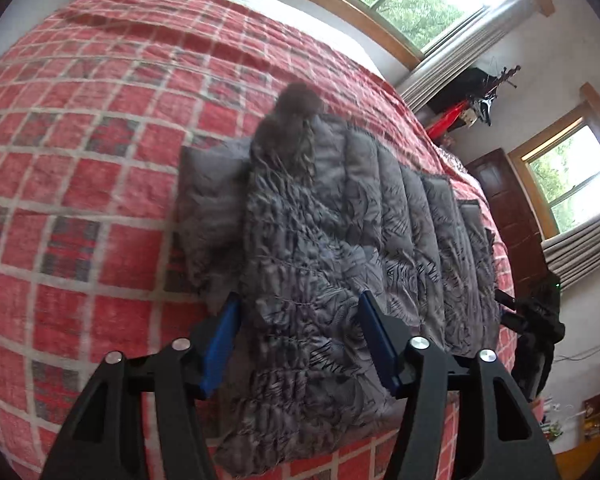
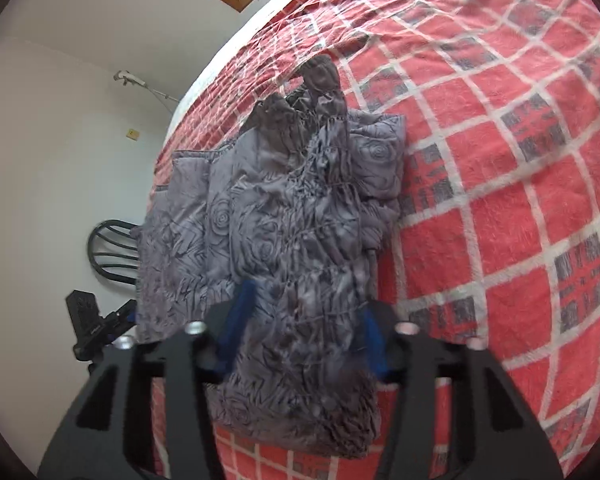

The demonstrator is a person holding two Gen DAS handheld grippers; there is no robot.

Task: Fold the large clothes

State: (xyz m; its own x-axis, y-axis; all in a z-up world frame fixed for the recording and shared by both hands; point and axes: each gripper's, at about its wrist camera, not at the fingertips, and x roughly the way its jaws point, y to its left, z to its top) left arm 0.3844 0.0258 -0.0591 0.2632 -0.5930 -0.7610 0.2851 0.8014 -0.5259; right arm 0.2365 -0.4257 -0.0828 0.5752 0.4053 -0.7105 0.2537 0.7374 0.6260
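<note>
Jacket (image 1: 340, 248) between both parted hand-held grippers (image 1: 300, 344) (image 2: 300, 332), chair (image 2: 108, 248) only in right view

both grippers (image 1: 296, 340) (image 2: 302, 330), fingers spread wide apart

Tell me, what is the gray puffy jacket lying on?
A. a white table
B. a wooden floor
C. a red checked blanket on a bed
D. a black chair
C: the gray puffy jacket lies spread on the red checked blanket that covers the bed, seen under it in both wrist views.
</note>
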